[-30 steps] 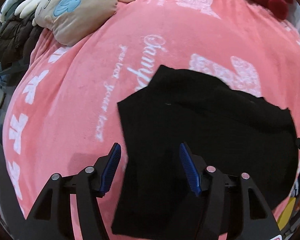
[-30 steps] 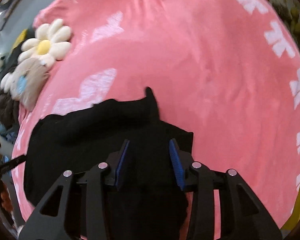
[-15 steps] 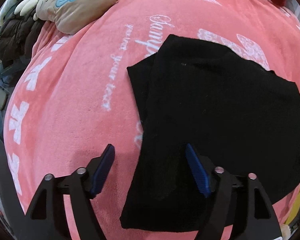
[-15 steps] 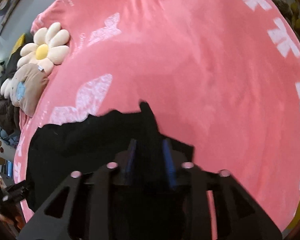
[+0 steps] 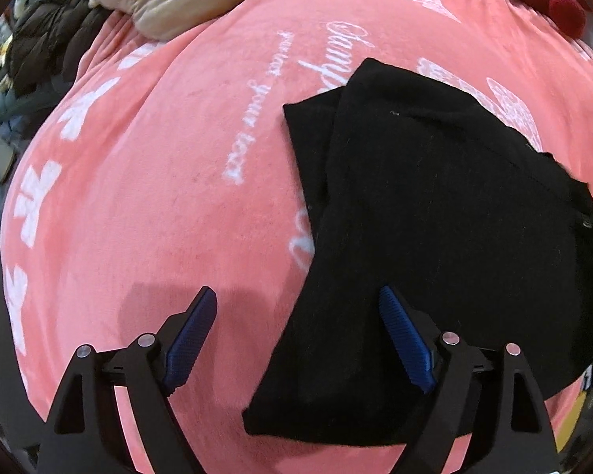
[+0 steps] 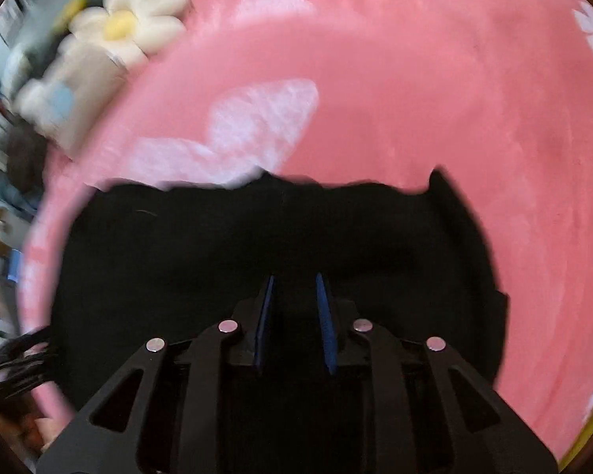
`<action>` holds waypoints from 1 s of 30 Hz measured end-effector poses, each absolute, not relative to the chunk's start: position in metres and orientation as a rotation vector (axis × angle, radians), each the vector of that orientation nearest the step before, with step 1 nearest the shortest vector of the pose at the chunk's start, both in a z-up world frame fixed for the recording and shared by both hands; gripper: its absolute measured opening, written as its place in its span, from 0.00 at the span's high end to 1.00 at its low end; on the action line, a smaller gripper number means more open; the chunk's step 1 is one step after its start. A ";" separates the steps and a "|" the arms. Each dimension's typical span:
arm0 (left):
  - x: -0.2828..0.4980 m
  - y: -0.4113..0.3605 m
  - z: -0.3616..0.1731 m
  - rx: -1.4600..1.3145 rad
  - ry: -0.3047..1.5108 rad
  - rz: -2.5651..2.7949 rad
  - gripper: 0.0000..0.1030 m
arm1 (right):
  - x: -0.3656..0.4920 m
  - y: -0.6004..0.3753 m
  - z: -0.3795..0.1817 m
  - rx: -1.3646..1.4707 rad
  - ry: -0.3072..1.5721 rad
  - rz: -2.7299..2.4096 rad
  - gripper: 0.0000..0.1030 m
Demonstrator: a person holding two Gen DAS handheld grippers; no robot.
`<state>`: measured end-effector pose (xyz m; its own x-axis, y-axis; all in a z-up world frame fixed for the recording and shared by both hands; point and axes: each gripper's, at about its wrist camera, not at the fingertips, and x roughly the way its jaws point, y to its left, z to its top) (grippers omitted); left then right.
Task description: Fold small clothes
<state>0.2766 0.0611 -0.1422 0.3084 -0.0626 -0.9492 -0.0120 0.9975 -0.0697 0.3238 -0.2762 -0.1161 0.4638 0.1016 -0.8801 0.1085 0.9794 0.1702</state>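
Left wrist: gripper (image 5: 298,312) agape above garment (image 5: 435,237)

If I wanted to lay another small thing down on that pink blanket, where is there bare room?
Bare pink fleece blanket lies left of the black garment, below the beige plush cushion; more lies beyond the garment's far edge in the right view. The daisy-shaped plush corner is crowded.

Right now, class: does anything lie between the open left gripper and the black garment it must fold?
Nothing visible does. The left gripper is open directly over the black garment, whose near edge already lies between its fingers on the pink blanket.
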 end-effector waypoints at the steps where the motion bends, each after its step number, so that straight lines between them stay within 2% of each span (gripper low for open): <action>1: 0.275 0.063 -0.142 -0.084 1.266 -0.033 0.20 | 0.327 -0.274 -0.107 0.249 1.070 -0.042 0.80; 3: 0.272 0.067 -0.142 -0.106 1.276 -0.045 0.20 | 0.324 -0.258 -0.088 0.323 1.005 0.030 0.80; 5: 0.269 0.071 -0.144 -0.119 1.276 -0.058 0.20 | 0.323 -0.217 -0.082 0.320 1.029 0.176 0.79; 10: 0.262 0.073 -0.142 -0.149 1.283 -0.063 0.21 | 0.345 -0.112 -0.120 0.050 1.124 0.296 0.78; 12: 0.258 0.075 -0.136 -0.156 1.281 -0.080 0.21 | 0.356 -0.100 -0.118 0.022 1.111 0.249 0.78; 16: 0.247 0.083 -0.124 -0.155 1.252 -0.114 0.21 | 0.361 -0.096 -0.083 0.149 1.056 0.273 0.77; 18: 0.243 0.085 -0.124 -0.152 1.248 -0.123 0.21 | 0.365 -0.079 -0.080 0.082 1.065 0.293 0.69; 19: 0.241 0.085 -0.126 -0.151 1.251 -0.126 0.21 | 0.371 -0.069 -0.087 0.029 1.091 0.298 0.56; 21: 0.237 0.086 -0.130 -0.152 1.261 -0.131 0.21 | 0.386 -0.056 -0.108 -0.083 1.137 0.257 0.52; 23: 0.233 0.086 -0.133 -0.156 1.273 -0.134 0.21 | 0.395 -0.048 -0.122 -0.123 1.152 0.230 0.55; 24: 0.231 0.087 -0.134 -0.160 1.275 -0.138 0.21 | 0.397 -0.046 -0.121 -0.127 1.133 0.231 0.61; 25: 0.229 0.089 -0.135 -0.166 1.277 -0.144 0.21 | 0.401 -0.040 -0.119 -0.128 1.140 0.265 0.92; 26: 0.228 0.090 -0.137 -0.169 1.280 -0.148 0.21 | 0.404 -0.035 -0.114 -0.112 1.152 0.285 0.97; 30: 0.225 0.092 -0.147 -0.184 1.300 -0.150 0.21 | 0.408 -0.011 -0.096 -0.159 1.065 0.339 0.97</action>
